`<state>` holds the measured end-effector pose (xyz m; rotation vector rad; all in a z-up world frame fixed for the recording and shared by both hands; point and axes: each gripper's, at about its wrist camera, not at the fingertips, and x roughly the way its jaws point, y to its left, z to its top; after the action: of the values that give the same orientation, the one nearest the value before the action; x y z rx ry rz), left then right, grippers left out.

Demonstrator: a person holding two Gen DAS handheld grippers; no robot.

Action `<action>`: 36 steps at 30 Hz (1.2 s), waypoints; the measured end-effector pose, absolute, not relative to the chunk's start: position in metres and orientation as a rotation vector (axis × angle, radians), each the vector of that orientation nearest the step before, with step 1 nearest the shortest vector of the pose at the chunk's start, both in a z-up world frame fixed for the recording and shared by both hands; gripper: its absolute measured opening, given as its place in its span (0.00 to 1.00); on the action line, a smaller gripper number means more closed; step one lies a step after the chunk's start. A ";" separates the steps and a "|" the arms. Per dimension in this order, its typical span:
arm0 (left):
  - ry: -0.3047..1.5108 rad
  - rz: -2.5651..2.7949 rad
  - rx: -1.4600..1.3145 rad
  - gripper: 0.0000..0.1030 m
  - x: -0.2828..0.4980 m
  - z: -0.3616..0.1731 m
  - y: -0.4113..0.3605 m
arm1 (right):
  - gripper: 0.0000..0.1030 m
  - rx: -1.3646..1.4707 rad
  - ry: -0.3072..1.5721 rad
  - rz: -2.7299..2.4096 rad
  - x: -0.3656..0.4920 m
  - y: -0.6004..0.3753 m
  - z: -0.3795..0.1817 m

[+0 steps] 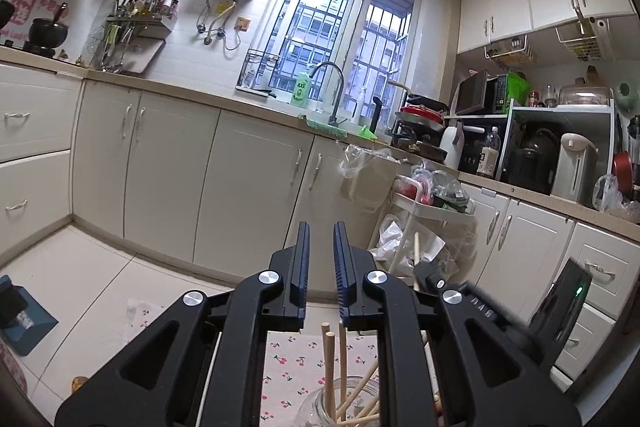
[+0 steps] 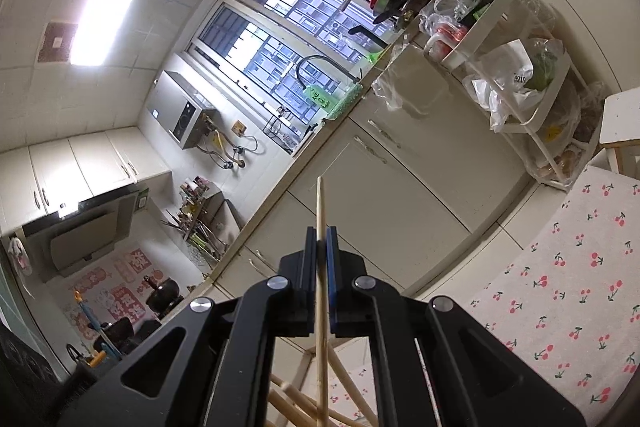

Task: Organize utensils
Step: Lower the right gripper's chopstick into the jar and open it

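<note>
Several chopsticks (image 1: 330, 371) already stood in the jar (image 1: 320, 407) on the cherry cloth (image 2: 568, 287). The left gripper (image 1: 321, 231) hung above it, slightly parted and empty; the right gripper (image 2: 321, 233) pinched one chopstick (image 2: 320, 203), not yet placed

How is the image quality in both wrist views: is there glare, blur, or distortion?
Left wrist view: the window is overexposed, the counter lines bow from fisheye distortion, and the device at the right edge is smeared. Right wrist view: the ceiling light glares white, the whole kitchen appears rotated, and the chopstick between the fingers stays sharp.
</note>
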<state>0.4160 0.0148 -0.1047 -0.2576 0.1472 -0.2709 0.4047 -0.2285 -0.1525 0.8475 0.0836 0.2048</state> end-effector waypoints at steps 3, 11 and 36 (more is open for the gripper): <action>0.153 -0.272 -0.256 0.15 0.413 -0.105 0.017 | 0.05 0.828 0.100 0.188 0.404 -0.227 -0.162; 0.189 -0.268 -0.277 0.16 0.417 -0.113 0.023 | 0.05 0.863 0.079 0.192 0.409 -0.234 -0.157; 0.265 -0.264 -0.303 0.19 0.411 -0.129 0.026 | 0.05 0.842 0.230 0.340 0.381 -0.236 -0.168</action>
<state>0.4108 0.0262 -0.1292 -0.3032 0.2645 -0.2636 0.3805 -0.2361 -0.1675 0.8418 0.2304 0.3403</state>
